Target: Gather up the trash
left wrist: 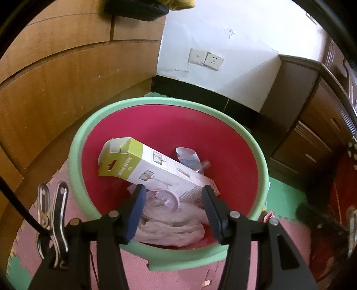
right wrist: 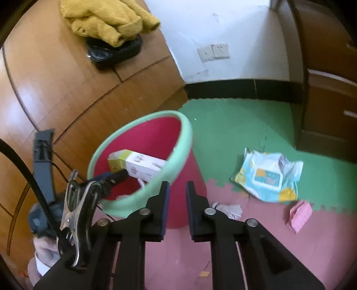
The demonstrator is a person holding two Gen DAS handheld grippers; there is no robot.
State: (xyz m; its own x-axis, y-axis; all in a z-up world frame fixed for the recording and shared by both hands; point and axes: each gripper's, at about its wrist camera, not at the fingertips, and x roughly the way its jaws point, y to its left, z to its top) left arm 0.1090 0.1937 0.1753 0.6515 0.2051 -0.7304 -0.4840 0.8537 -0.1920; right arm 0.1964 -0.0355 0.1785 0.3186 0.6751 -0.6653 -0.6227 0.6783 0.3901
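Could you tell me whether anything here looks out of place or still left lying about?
Yes. A crumpled wipes packet, a pink scrap and a wad of white paper lie loose on the foam mat beside the red bin. The long box inside leans askew.

A yellow knitted cloth (right wrist: 109,21) lies crumpled on the wooden table (right wrist: 67,89), partly over a black pouch (right wrist: 116,52); two wall sockets (right wrist: 213,52) sit side by side low on the white wall (right wrist: 245,33), above a black skirting (right wrist: 241,90); a dark wooden drawer cabinet (right wrist: 328,89) stands at the right; the floor is covered with green and pink foam mats (right wrist: 234,125).
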